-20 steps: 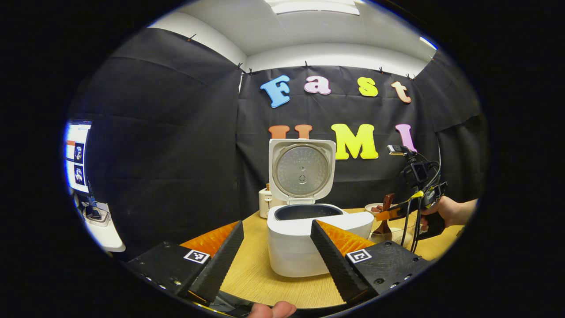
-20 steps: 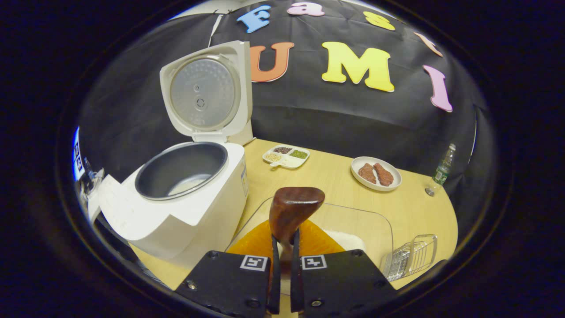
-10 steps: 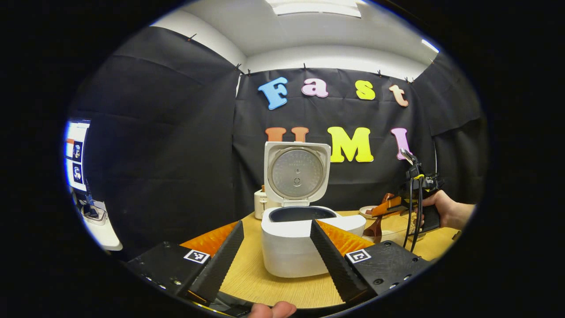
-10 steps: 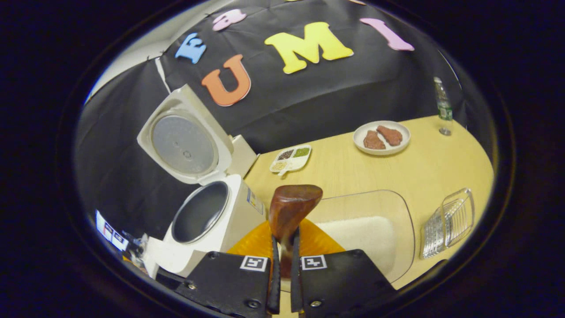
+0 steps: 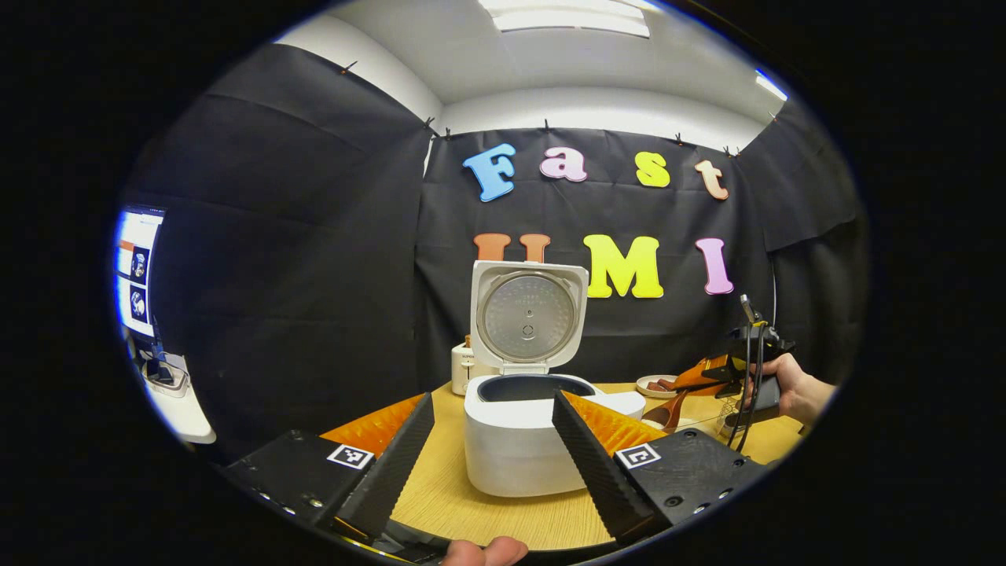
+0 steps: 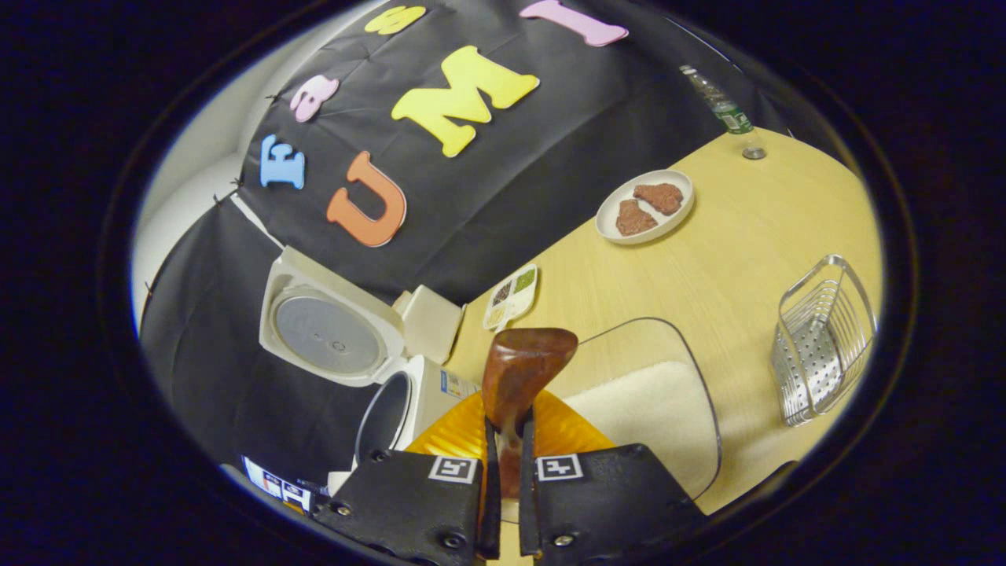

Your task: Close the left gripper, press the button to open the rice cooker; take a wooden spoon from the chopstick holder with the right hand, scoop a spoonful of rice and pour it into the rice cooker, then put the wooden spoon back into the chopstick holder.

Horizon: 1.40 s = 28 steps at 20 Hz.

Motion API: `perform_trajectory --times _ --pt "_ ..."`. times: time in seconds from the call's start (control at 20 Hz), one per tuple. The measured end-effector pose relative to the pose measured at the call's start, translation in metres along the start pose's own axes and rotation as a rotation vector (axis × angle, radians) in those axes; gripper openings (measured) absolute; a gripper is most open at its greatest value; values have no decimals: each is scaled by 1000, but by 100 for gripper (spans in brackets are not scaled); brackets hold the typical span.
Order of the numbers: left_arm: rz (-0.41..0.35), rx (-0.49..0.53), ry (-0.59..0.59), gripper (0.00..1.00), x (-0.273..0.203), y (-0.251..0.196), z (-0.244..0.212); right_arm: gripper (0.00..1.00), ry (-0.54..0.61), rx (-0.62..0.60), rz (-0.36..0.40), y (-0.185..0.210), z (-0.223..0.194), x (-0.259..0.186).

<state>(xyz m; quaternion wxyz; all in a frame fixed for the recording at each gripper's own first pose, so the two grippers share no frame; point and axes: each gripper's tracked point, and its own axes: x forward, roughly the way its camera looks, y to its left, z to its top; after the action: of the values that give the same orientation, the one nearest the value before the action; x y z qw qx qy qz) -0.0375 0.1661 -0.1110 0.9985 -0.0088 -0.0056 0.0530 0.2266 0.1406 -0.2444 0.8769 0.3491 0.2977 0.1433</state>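
So the wooden spoon [image 6: 525, 369] is pinched between the right gripper [image 6: 503, 479] fingers, which are nearly together with both pressing on its handle, bowl end sticking out forward. In the right gripper view the whole scene is tilted, and the spoon's bowl sits over the near edge of a clear glass dish [image 6: 668, 346] with white rice [image 6: 652, 409] in it. From the left gripper view you can see the same spoon [image 5: 668, 409] angled down toward that dish, held by a hand [image 5: 794, 389] off to the right of the rice cooker.

Rice cooker [image 5: 526, 448] is on the bench [image 5: 511, 519] with its lid [image 5: 528, 317] standing straight up, inner pot [image 5: 534, 387] open. A small white appliance [image 5: 462, 369] sits just behind it on the left.

Left gripper [image 5: 491, 452] is wide open, holding nothing, fingers spread on either side of the cooker in its view, but well short of it.

Further out on the bench: a wire rack [image 6: 825, 342] to the right of the dish, a plate [image 6: 646, 206] with two brown pieces, a little divided tray [image 6: 511, 296] of grains, and a bottle [image 6: 723, 110] at the far edge.
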Motion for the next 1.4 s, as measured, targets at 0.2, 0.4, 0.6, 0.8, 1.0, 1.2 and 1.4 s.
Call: perform_trajectory --times 0.2,0.4,0.6,0.8,1.0,1.2,1.4 --pt "-1 -3 -3 96 -1 0 2 13 -75 45 26 -7 24 -18" --pt "-10 2 -6 95 -3 -1 2 11 -142 121 54 -5 46 -38" --pt "-19 -1 -5 95 -4 -2 3 11 -203 187 102 10 65 -52" --pt "-14 -23 13 95 -7 0 3 11 -219 187 154 49 76 -49" --pt "0 -19 15 95 -10 8 6 11 -208 162 220 109 81 -35" --pt "-13 -8 1 94 -9 6 7 11 -180 137 253 158 76 -11" --pt "26 42 -10 94 -10 18 13 11 -152 29 223 184 57 25"
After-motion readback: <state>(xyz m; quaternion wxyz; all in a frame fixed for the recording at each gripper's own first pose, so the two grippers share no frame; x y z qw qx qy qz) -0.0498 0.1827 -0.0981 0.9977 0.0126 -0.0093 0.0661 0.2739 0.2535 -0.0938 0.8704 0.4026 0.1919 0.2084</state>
